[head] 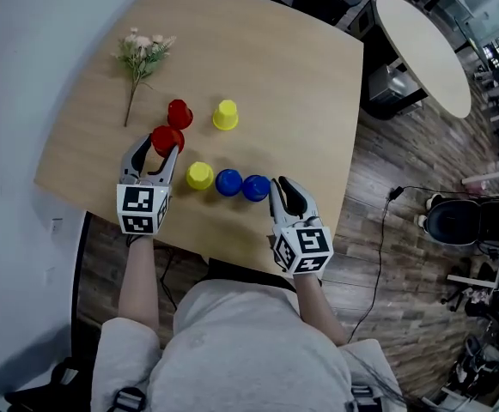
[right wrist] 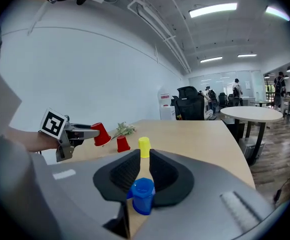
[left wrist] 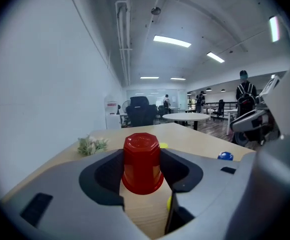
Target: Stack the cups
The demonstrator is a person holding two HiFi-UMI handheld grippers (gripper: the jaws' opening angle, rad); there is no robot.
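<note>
The wooden table (head: 301,84) carries a flower sprig (head: 142,54), one red cup (head: 179,113), two yellow cups (head: 225,115) and two blue cups (head: 228,182).

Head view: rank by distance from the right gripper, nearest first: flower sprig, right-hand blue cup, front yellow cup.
1. Right-hand blue cup, at the right gripper's jaws.
2. Front yellow cup, left along the row.
3. Flower sprig, far back left.

Open tabletop (head: 294,82) right of cups (head: 226,115)
</note>
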